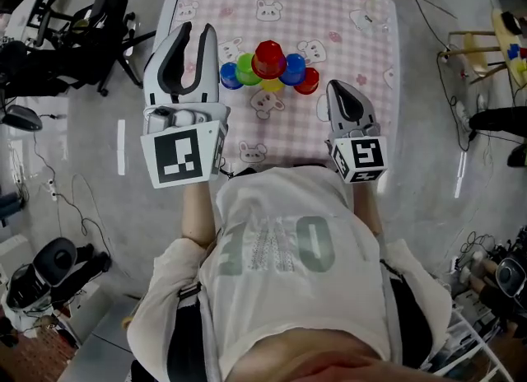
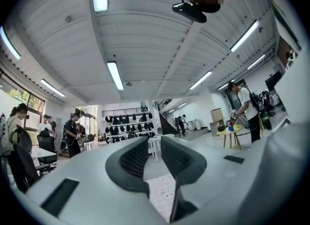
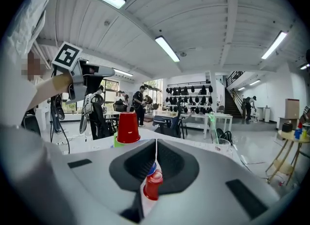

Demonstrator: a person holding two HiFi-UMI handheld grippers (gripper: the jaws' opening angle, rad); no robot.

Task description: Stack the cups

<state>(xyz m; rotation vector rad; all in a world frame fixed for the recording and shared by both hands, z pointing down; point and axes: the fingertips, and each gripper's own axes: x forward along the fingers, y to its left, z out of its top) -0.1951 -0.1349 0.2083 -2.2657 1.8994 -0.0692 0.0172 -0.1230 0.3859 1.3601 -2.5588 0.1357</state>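
Several small cups stand clustered on the pink checked cloth (image 1: 329,26). A red cup (image 1: 268,58) sits upside down on top of the cluster, with a green cup (image 1: 246,68), a yellow cup (image 1: 272,85), two blue cups (image 1: 231,75) and a second red cup (image 1: 307,81) around it. My left gripper (image 1: 195,33) is raised to the left of the cups, tilted up toward the ceiling, open and empty. My right gripper (image 1: 341,86) hovers just right of the red cup (image 3: 153,185), shut with nothing in it.
Office chairs (image 1: 82,18) stand left of the table. A small side table (image 1: 510,43) with coloured items stands at the far right. A clear cup (image 3: 224,147) is on the cloth's far right. Cables lie on the floor. People stand in the background.
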